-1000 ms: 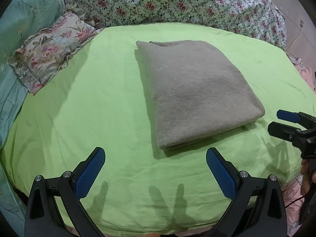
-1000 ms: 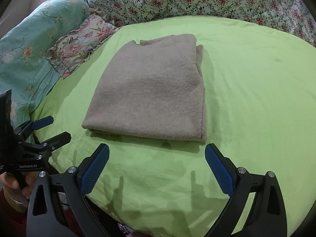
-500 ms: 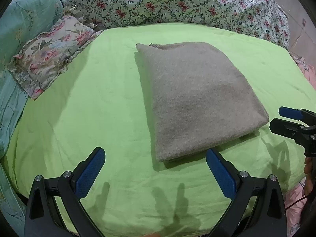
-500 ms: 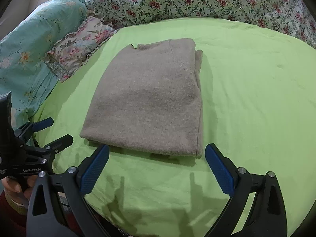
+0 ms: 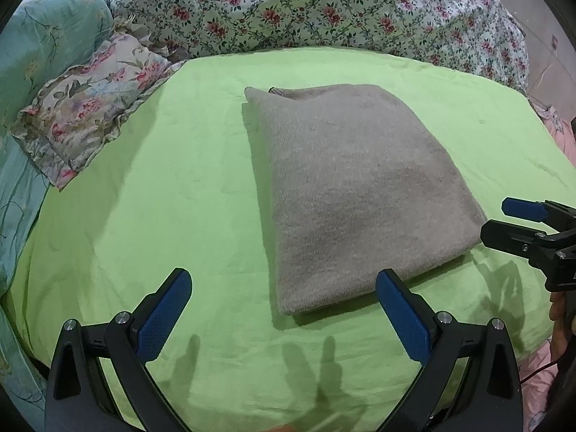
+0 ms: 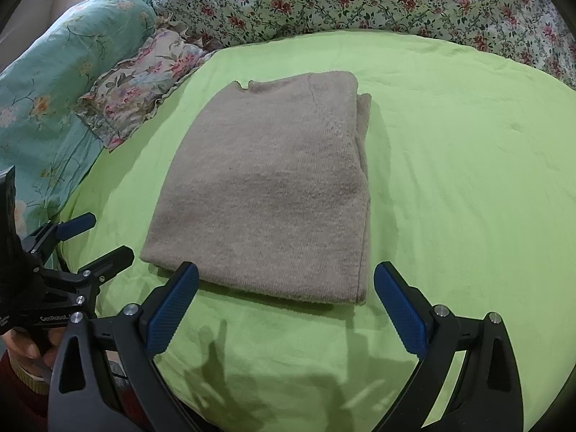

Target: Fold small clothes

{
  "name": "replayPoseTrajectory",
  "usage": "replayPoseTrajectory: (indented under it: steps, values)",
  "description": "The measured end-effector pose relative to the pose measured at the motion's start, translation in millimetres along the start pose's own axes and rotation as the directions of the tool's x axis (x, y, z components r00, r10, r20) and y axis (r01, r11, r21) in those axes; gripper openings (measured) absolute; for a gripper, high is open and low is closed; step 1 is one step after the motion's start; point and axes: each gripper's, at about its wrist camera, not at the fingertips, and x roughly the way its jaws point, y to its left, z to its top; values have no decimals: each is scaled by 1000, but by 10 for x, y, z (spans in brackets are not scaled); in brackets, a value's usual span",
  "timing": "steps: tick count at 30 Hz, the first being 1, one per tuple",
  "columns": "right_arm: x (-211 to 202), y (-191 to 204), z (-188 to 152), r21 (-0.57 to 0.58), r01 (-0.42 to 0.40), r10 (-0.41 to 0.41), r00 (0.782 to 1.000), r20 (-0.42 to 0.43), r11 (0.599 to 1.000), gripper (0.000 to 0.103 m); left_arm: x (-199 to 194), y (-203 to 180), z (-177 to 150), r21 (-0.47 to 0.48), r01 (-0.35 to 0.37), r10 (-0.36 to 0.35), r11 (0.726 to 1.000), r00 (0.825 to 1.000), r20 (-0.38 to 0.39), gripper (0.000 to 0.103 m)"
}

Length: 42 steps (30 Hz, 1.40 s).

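Note:
A grey-brown knitted garment (image 5: pixel 356 194) lies folded into a thick rectangle on the green sheet (image 5: pixel 162 194); in the right wrist view the same garment (image 6: pixel 273 194) shows its layered edge on the right. My left gripper (image 5: pixel 284 288) stands open just short of the garment's near left corner, holding nothing. My right gripper (image 6: pixel 286 289) is open too, its fingers straddling the near edge without touching it. Each gripper shows in the other's view: the right gripper (image 5: pixel 504 219) at the right edge, the left gripper (image 6: pixel 97 237) at the lower left.
A floral pillow (image 5: pixel 86 115) and a teal quilt (image 5: pixel 39 36) lie to the left. A flowered bedspread (image 5: pixel 324 10) is heaped along the back. The green sheet (image 6: pixel 468 165) drops off at the bed's near edge. A hand (image 6: pixel 21 349) holds the left gripper's grip.
Both grippers have moved forward towards the garment's near edge; it now sits closer and larger in both views. Both stay open, and the garment has not moved.

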Motion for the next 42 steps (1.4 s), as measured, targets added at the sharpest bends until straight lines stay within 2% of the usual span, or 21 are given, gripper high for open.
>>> replayPoseTrajectory:
  steps: [13, 42]
  values:
    - [56, -25, 102, 1, -3, 3, 1000, -8, 1000, 98, 107, 43, 77, -25, 16, -16, 1000, 1000, -14, 102]
    - [23, 53, 71, 11, -1, 1, 1000, 2, 1000, 98, 30, -3, 66, -2, 2, -2, 1000, 1000, 0, 102]
